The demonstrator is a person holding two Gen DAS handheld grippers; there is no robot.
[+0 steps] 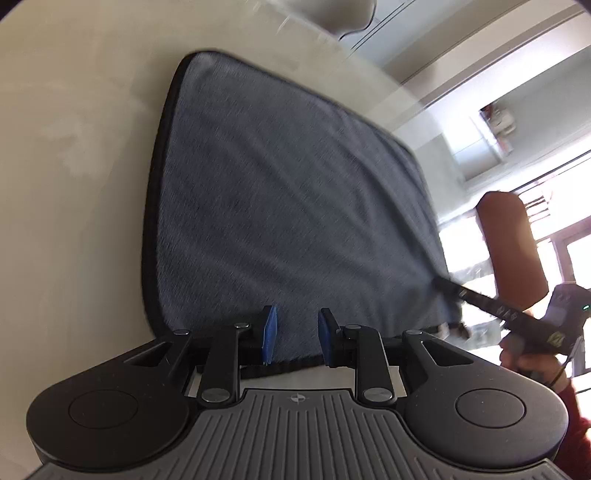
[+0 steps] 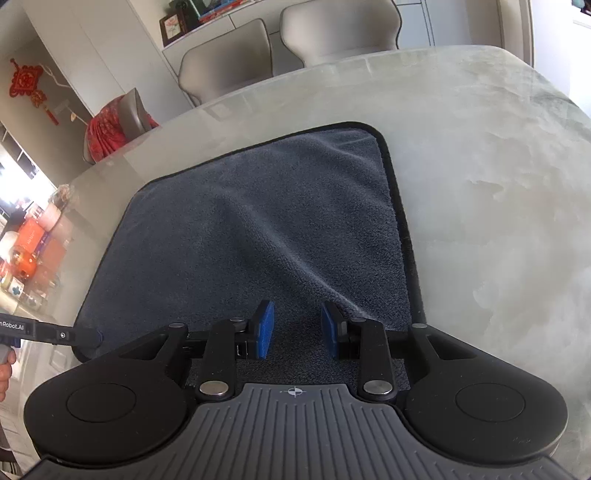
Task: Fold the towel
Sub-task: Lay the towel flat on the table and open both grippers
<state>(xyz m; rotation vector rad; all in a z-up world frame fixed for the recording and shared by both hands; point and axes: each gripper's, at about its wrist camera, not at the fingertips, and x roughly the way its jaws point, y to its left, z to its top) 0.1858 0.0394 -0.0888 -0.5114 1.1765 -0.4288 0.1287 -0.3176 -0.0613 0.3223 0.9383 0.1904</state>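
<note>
A dark grey towel (image 1: 288, 206) with a black hem lies spread on the pale table; it also shows in the right wrist view (image 2: 258, 229), with a soft ridge running across it. My left gripper (image 1: 295, 334) is open with its blue pads over the towel's near edge. My right gripper (image 2: 297, 328) is open with its pads over the near part of the towel. The right gripper's tip (image 1: 443, 284) touches the towel's right edge in the left wrist view. The left gripper's tip (image 2: 88, 336) sits at the towel's near left corner.
The pale marbled table (image 2: 498, 184) stretches to the right and far side. Two beige chairs (image 2: 332, 33) stand behind the table. A chair with a red cloth (image 2: 110, 129) is at the far left. My forearm (image 1: 509, 240) shows at the right.
</note>
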